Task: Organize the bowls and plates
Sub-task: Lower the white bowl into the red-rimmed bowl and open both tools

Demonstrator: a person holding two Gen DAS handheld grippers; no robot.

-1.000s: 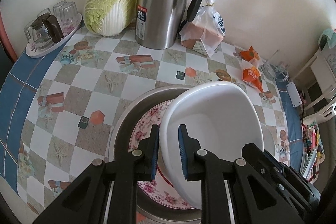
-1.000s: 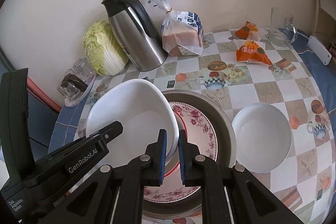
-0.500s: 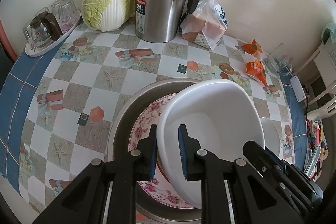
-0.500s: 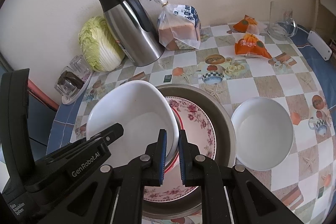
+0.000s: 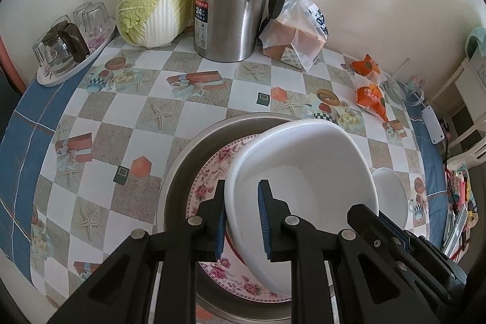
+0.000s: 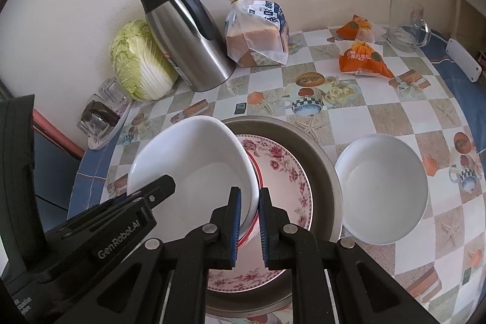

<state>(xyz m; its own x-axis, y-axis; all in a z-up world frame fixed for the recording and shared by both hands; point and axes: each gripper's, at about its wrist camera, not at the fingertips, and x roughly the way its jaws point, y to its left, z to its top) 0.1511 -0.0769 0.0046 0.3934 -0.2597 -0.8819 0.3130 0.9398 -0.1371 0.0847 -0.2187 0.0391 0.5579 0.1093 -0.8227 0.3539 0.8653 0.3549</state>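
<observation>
I am holding big white bowl [image 5: 303, 172] tilted above flowered plate [image 6: 282, 169] in metal basin [image 6: 322, 160]. Left tool [image 5: 241, 217] clamping bowl's left rim, right tool [image 6: 249, 222] clamping right rim. Small bowl [image 6: 382, 187] sitting on tabletop [image 5: 100, 148] beside basin. Judging next: carrying big bowl clear, keeping both grips level.

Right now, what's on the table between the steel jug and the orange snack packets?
A bagged loaf of bread stands between the steel jug and the orange snack packets, clearest in the right wrist view.

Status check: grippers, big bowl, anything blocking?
Left gripper and right gripper both clamp the big white bowl's rim. Bowl tilted over floral plate. Nothing blocking.
</observation>
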